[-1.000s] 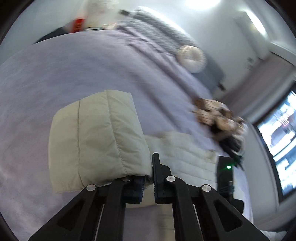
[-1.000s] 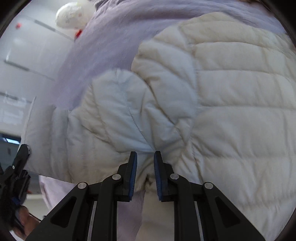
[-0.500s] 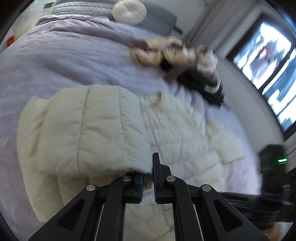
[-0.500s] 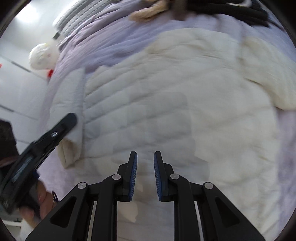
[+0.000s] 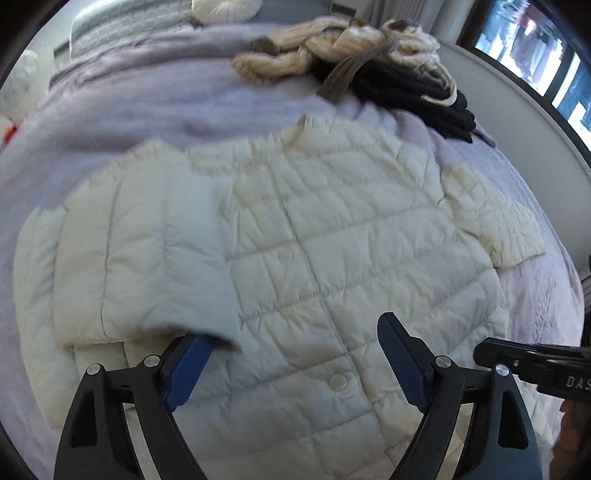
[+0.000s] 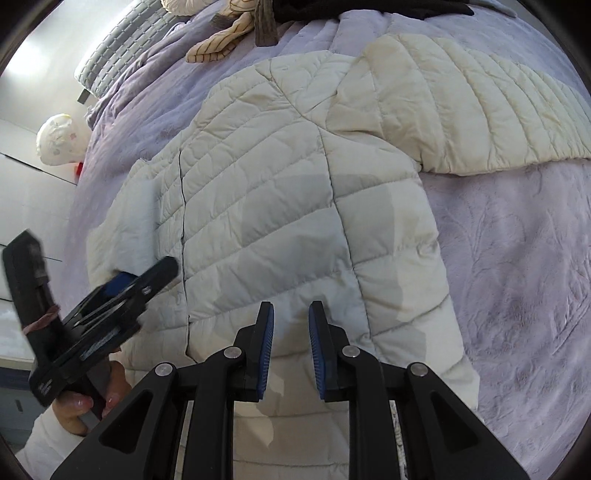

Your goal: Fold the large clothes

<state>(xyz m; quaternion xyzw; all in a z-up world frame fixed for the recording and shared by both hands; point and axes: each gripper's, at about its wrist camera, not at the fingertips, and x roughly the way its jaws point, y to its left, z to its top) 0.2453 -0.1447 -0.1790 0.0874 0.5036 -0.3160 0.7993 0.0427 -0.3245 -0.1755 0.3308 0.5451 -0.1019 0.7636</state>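
Note:
A cream quilted jacket [image 5: 332, 240] lies flat on the lavender bedspread [image 5: 147, 92], its front up. One sleeve [image 5: 140, 258] is folded across the body, and its cuff rests on the tip of one finger [image 5: 188, 354] of my left gripper. My left gripper [image 5: 291, 354] hovers over the jacket front, its jaws opening wide and gripping nothing. The other sleeve [image 6: 461, 110] still spreads out sideways. My right gripper [image 6: 291, 314] hangs over the jacket's hem; its jaws are opening slightly to a narrow gap, with nothing between the pads. In the right wrist view a hand [image 6: 85, 406] holds the left gripper [image 6: 147, 273].
A heap of beige and black clothes [image 5: 351, 55] lies at the far side of the bed. A round cushion [image 5: 225, 7] and a grey quilted pillow [image 6: 122, 44] sit at the head. A bright screen [image 5: 535, 48] is beyond the bed's right edge.
My left gripper swung the sleeve over the jacket body, then let it go and spread wide. My right gripper let go of the jacket fabric and moved over to the hem.

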